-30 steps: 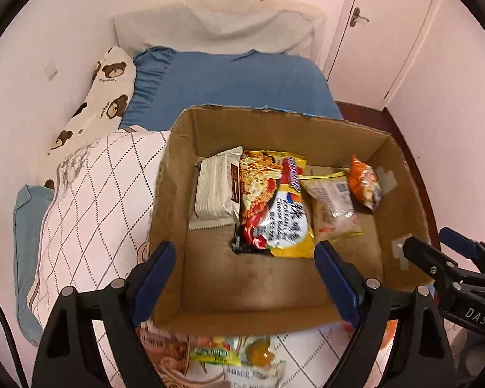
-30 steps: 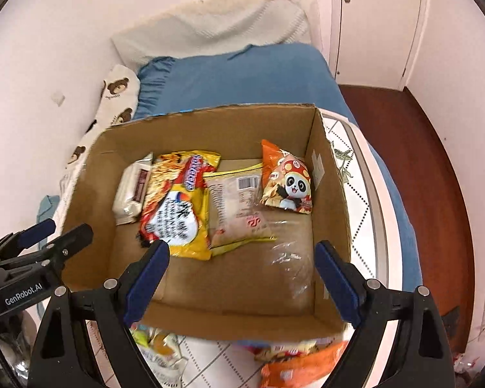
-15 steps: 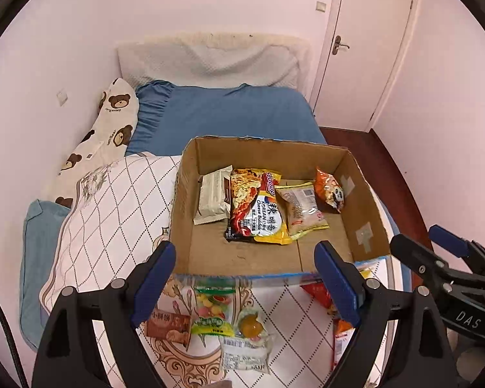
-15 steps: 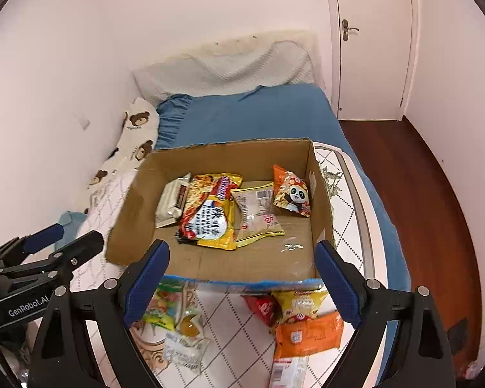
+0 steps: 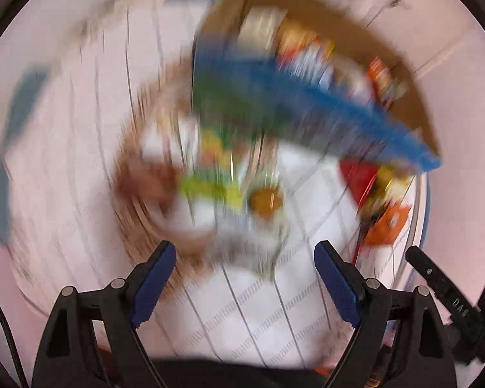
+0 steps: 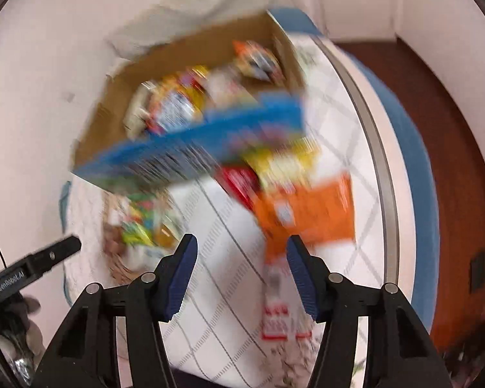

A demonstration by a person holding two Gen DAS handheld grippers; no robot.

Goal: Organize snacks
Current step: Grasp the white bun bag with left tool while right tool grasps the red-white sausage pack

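Both views are blurred by motion. The cardboard box (image 5: 414, 103) with a blue front wall holds several snack packets (image 5: 304, 48) and sits on the white quilt; it also shows in the right wrist view (image 6: 119, 103). Loose snacks lie in front of it: a green-yellow packet (image 5: 210, 187), an orange-yolk packet (image 5: 265, 197), a brown packet (image 5: 145, 184), a red packet (image 6: 239, 177) and an orange packet (image 6: 307, 213). My left gripper (image 5: 244, 287) is open and empty above the loose packets. My right gripper (image 6: 241, 274) is open, narrower, just below the orange packet.
The white checked quilt (image 6: 229, 307) covers the bed, with a blue sheet (image 6: 414, 161) along its right edge and a dark wooden floor (image 6: 462, 161) beyond. Pink walls surround the bed. A red-and-white packet (image 6: 274, 320) lies near the right gripper.
Both grippers have swung down and back toward the loose snacks in front of the box. The right gripper's fingers have come closer together. Nothing has been taken hold of.
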